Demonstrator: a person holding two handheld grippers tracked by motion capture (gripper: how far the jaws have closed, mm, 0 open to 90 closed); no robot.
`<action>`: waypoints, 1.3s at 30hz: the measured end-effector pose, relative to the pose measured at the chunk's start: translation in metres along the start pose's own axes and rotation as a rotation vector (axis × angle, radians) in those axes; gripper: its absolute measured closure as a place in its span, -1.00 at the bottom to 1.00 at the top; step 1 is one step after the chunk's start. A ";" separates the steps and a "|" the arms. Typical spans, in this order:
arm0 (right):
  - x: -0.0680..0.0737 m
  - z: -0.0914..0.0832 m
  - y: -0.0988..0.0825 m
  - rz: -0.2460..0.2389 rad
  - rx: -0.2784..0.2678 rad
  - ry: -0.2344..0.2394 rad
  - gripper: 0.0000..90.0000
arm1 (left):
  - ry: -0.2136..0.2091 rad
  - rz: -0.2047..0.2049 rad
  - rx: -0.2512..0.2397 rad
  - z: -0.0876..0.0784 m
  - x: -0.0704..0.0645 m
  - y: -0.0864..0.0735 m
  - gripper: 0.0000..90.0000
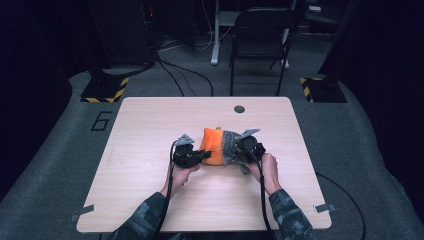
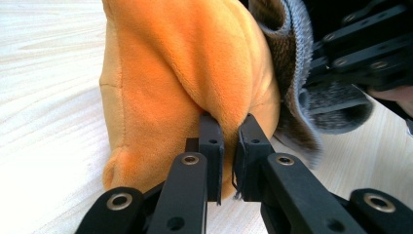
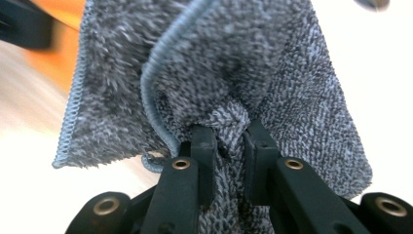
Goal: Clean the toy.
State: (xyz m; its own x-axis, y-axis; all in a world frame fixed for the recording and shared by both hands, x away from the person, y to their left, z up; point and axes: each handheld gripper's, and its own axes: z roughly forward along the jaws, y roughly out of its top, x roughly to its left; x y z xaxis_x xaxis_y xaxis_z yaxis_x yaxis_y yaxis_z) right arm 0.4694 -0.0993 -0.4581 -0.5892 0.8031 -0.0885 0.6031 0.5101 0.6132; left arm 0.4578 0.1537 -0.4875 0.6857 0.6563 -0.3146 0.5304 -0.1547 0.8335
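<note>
High view has the person leaning in over the table (image 1: 150,200), both forearms coming up from the near edge and the two tongs meeting at an orange plush (image 1: 212,146) with a grey cloth (image 1: 231,147) against its right side. Left tongs (image 1: 204,155) lie level, pointing right, and in the left gripper view their jaws are pinched together on a fold of the plush (image 2: 195,73), which bulges just beyond the tips. Right tongs (image 1: 239,150) point left toward the plush, and the right gripper view shows them clamped on a bunched pleat of the cloth (image 3: 272,73), the rest of it fanning out above the tips with its stitched hem to their left. I would judge the step in hand to be wiping or wrapping the plush: one side steadies, the other works the cloth against it. The next move seems to call for the left grip to hold firm while the right drags the cloth across the plush without the pleat slipping out. Both wrists sit low, hands close together, near the middle of the table.
</note>
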 end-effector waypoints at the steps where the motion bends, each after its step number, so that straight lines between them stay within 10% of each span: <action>1: -0.003 0.004 -0.002 0.006 0.015 -0.006 0.73 | -0.001 -0.003 0.001 0.000 0.000 0.000 0.86; 10: -0.011 0.000 -0.003 0.028 0.038 0.001 0.72 | 0.000 -0.029 0.001 -0.002 0.005 -0.001 0.85; 16: 0.025 -0.041 0.023 -0.071 -0.126 0.061 0.72 | -0.002 -0.023 0.005 -0.002 0.005 -0.001 0.85; 21: 0.051 -0.023 0.031 -0.152 -0.112 0.058 0.72 | 0.002 -0.018 0.013 -0.002 0.006 -0.001 0.85; 39: -0.008 0.007 0.003 0.032 0.019 0.055 0.73 | -0.011 -0.025 0.012 0.001 0.009 -0.002 0.85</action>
State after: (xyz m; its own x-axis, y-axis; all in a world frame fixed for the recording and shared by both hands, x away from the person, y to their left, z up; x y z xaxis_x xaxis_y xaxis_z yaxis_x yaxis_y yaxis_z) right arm 0.4795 -0.1016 -0.4615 -0.5976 0.8014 -0.0255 0.6318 0.4903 0.6004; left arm 0.4631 0.1594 -0.4925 0.6775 0.6518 -0.3408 0.5539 -0.1472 0.8195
